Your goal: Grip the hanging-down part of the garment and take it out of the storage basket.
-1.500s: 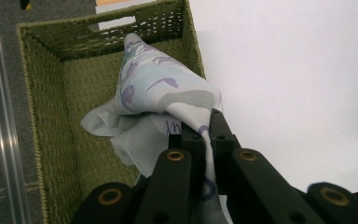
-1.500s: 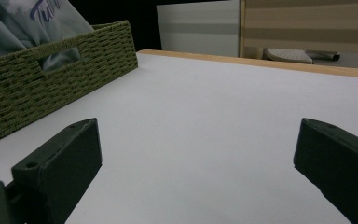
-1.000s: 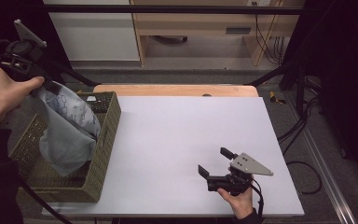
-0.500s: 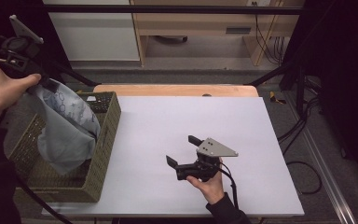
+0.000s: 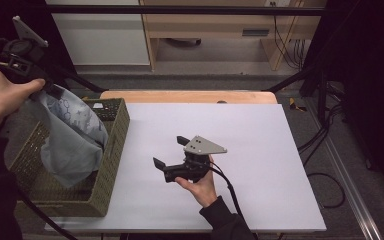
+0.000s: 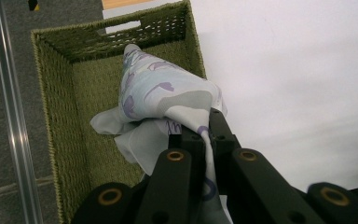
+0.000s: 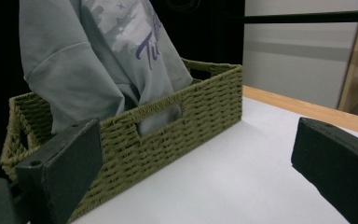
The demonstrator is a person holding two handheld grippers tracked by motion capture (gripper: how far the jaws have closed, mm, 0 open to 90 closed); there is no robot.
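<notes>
You hold the left gripper (image 5: 55,92) high above the far left of the table, its jaws clamped tight on a fold of the shirt (image 5: 70,142). From that height the cloth hangs in a long drape, and its lower end rests inside the basket (image 5: 112,172) at the left edge. That lets the weight of the fabric pull it straight, so it comes free of the wicker walls without dragging them along. In the left gripper view the pinch sits on a bunched ridge of the shirt (image 6: 168,100), a sound hold, since a single thin layer could slip out.

Your right gripper (image 5: 169,152) lies low on the table near the middle, jaws spread wide and holding nothing, and it points left toward the basket. In the right gripper view the two open jaws frame the basket (image 7: 177,123) wall and the shirt (image 7: 98,60) above it. That position looks chosen for a second hold: from there you could take the hanging cloth lower down and spread it over the bare table (image 5: 260,150) to the right.
</notes>
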